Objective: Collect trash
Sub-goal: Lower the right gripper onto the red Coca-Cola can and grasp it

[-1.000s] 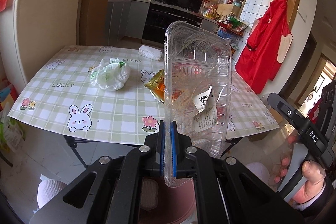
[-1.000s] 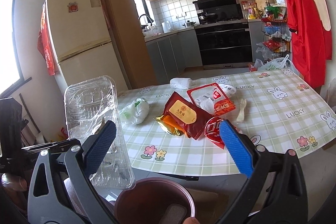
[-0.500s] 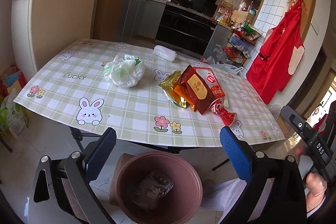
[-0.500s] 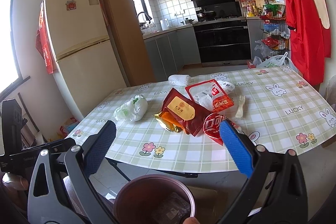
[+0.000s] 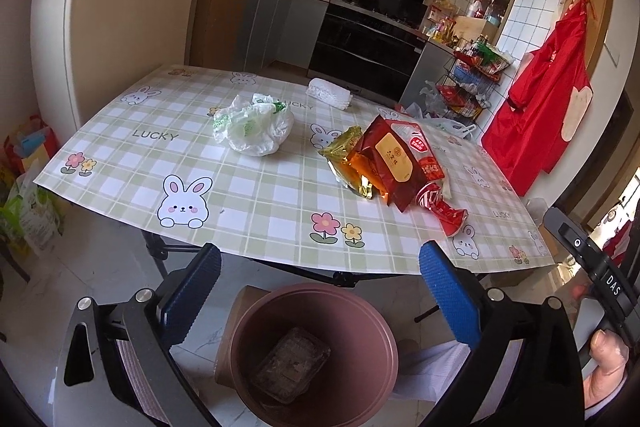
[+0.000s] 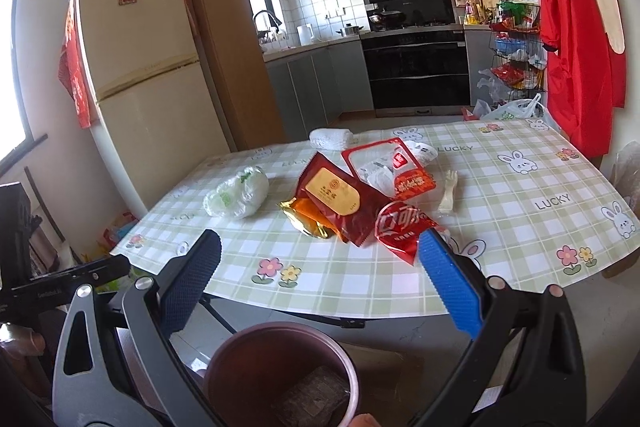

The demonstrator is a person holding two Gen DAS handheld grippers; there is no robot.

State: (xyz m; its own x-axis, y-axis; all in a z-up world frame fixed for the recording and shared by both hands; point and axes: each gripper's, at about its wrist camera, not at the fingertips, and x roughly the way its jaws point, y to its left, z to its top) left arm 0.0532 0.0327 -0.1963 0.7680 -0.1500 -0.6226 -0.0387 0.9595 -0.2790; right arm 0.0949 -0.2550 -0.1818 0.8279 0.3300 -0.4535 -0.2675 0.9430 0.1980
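Observation:
A brown trash bin [image 5: 312, 355] stands on the floor before the table, with a clear plastic container [image 5: 294, 365] lying inside it. My left gripper [image 5: 320, 291] is open and empty above the bin. My right gripper [image 6: 318, 279] is open and empty, also over the bin [image 6: 280, 375]. On the checked tablecloth lie a crumpled white-green plastic bag [image 5: 254, 127], a dark red snack pouch [image 5: 394, 159], a gold wrapper [image 5: 346, 163], a red cola wrapper [image 6: 402, 227], a red-and-clear packet [image 6: 390, 171] and a white plastic fork [image 6: 448, 193].
A rolled white cloth [image 5: 328, 93] lies at the table's far edge. A fridge [image 5: 128, 27] stands left. A red apron [image 5: 544, 107] hangs right, beside a wire rack [image 5: 472, 83]. Bags [image 5: 28, 195] sit on the floor at the left.
One second ago my left gripper was shut on the clear plastic container. It opened and the container dropped into the bin. Both views have since tilted a little toward the table.

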